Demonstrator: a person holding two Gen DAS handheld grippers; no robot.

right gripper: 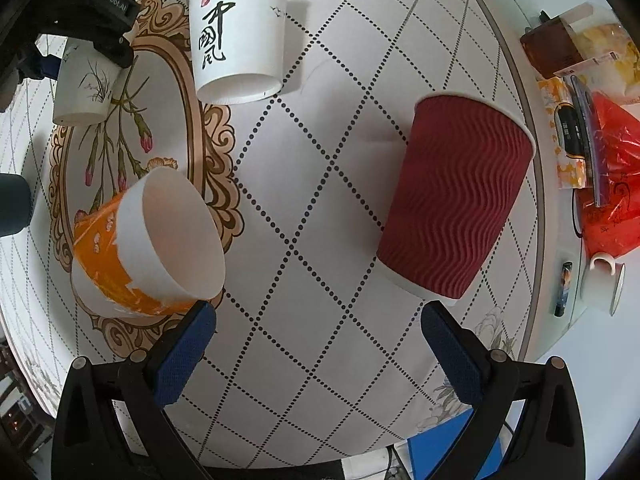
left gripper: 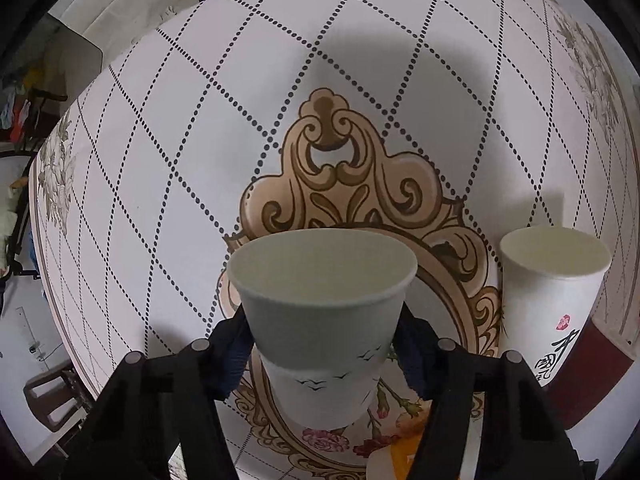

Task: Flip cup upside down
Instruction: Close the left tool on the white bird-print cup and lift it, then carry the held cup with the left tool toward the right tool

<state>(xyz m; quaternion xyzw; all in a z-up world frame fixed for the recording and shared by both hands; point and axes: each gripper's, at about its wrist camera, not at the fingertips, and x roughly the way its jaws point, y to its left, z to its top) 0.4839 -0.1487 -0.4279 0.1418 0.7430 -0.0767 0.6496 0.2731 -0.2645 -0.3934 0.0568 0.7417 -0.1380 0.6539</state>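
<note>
My left gripper is shut on a white paper cup with bird drawings. The cup is upright, mouth up, held above the table. The same cup and the left gripper show at the top left of the right wrist view. My right gripper is open and empty above the tablecloth, between an orange and white cup to its left and a red ribbed cup to its right.
A white cup with black calligraphy stands upright; it also shows in the left wrist view. The round table has a dotted diamond cloth. Snack bags, a red bag and a white mug sit on a side surface at right.
</note>
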